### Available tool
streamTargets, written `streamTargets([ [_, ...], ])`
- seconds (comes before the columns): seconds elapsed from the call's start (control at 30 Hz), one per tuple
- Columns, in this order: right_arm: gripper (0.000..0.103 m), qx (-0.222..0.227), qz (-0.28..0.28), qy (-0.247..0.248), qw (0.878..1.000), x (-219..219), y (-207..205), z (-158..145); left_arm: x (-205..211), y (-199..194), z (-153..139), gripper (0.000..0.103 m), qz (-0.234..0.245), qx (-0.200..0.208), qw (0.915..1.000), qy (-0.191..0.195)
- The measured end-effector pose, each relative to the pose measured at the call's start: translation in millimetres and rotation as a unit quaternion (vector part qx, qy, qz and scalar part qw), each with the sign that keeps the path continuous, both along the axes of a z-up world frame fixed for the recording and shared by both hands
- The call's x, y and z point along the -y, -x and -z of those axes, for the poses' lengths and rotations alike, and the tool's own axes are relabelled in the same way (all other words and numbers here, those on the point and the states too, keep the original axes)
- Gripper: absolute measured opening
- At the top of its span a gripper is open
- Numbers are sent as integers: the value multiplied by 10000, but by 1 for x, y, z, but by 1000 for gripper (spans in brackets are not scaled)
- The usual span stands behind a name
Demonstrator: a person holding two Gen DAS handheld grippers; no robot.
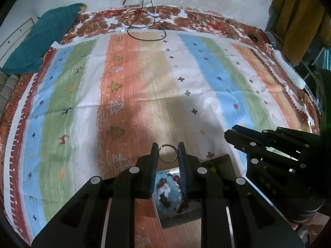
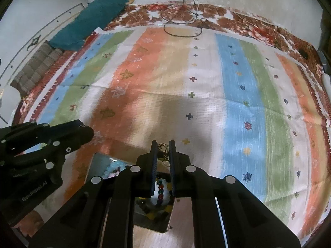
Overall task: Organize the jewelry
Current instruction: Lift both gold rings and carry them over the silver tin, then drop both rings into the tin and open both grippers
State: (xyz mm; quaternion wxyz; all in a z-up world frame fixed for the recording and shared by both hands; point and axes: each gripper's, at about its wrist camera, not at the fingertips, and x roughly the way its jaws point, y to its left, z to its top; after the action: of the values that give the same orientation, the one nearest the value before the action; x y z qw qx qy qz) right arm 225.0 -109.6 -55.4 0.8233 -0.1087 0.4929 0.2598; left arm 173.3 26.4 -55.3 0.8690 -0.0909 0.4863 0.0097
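A: What has the left gripper (image 1: 168, 152) got?

B: A thin open metal ring (image 1: 168, 153), a bangle with a gap at its far side. The two fingers are drawn in close and pinch it from the left and right, up above the striped cloth (image 1: 132, 95).

A: And the right gripper (image 2: 163, 150)?

B: Its fingers are almost fully together, and a small tangle of thin golden wire or chain (image 2: 162, 147) sits between the tips. I cannot tell exactly what piece it is, it is too small and dark.

A: Where is the rest of the jewelry?

B: In a shallow tray (image 1: 223, 161) on the near part of the cloth, right below both grippers. From the left wrist view, pale blue and dark red beads (image 1: 168, 196) lie in it under the fingers. From the right wrist view, a string of coloured beads (image 2: 160, 194) with yellow ones at its near end shows between the fingers, and the pale blue beads (image 2: 112, 168) are to the left in the tray.

A: How do the two grippers stand to each other?

B: Side by side, near one another, not touching, both tilted down at the tray.

A: Anything further off?

B: A teal cloth (image 1: 41, 39) at the far left corner, and dark cables (image 1: 142, 26) looped at the far edge.
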Motion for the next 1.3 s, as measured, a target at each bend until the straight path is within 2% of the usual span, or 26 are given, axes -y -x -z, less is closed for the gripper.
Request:
streamTargets([
  [0.67,12,16,-229,-177,9996,13,44,-9,14,54,-14,18,161,337,9993,40],
  [0.9,13,-28,-295,-179,9994,11,50,-7,17,56,-16,20,161,391,9991,93],
  [0.93,15,-14,-301,-165,9994,11,50,-7,15,56,-17,21,121,387,9991,121],
  [1.0,33,19,-249,-169,9995,13,51,-8,13,56,-18,23,74,405,9990,145],
  [1.07,34,59,-221,-167,9996,16,51,-10,12,57,-20,30,38,417,9989,201],
  [1.17,35,96,-191,-148,9997,20,54,-12,9,59,-20,33,-22,386,9991,196],
  [1.3,45,163,-172,-208,9995,27,61,-17,6,67,-21,38,-51,383,9991,182],
])
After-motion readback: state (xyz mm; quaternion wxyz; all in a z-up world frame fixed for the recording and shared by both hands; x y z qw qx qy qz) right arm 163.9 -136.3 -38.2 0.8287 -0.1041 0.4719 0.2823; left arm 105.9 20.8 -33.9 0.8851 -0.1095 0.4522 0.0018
